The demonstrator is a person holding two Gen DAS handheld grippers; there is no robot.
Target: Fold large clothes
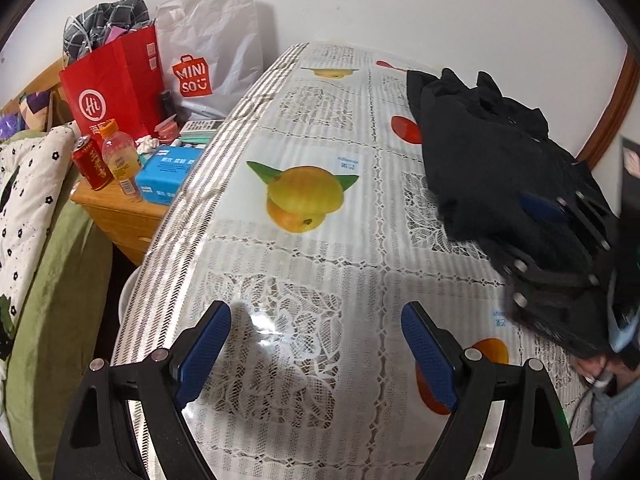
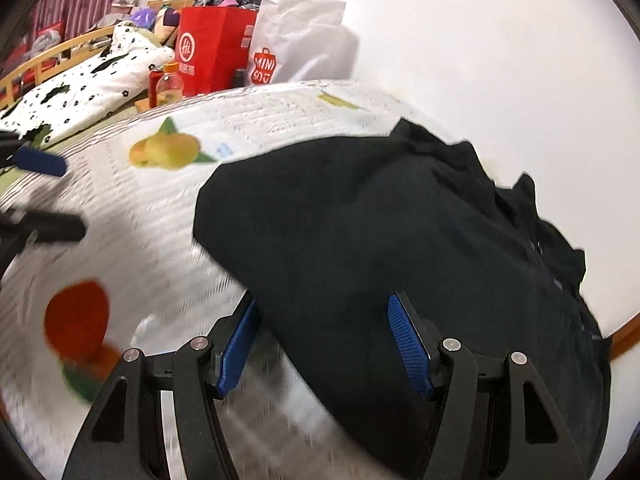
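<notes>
1. Right hand-held gripper [image 2: 322,344]: jaws wide apart, nothing clamped; it sits low over the near edge of the black garment [image 2: 400,248], w/ cloth lying between the pads.
2. Left hand-held gripper [image 1: 316,354]: also spread wide, empty, above bare tablecloth [image 1: 320,240], well apart from the garment.
3. Garment lies bunched on the bench's right side, near the wall; far end crumpled, near part smoother.
4. Handling, judged: soft, limp, light-ish fabric; will sag and drape, not hold shape. Glossy cloth cover prob. lets it slide.
5. Best hold: pinch a near corner or hem edge, one per gripper, then lift and spread flat before folding.
</notes>
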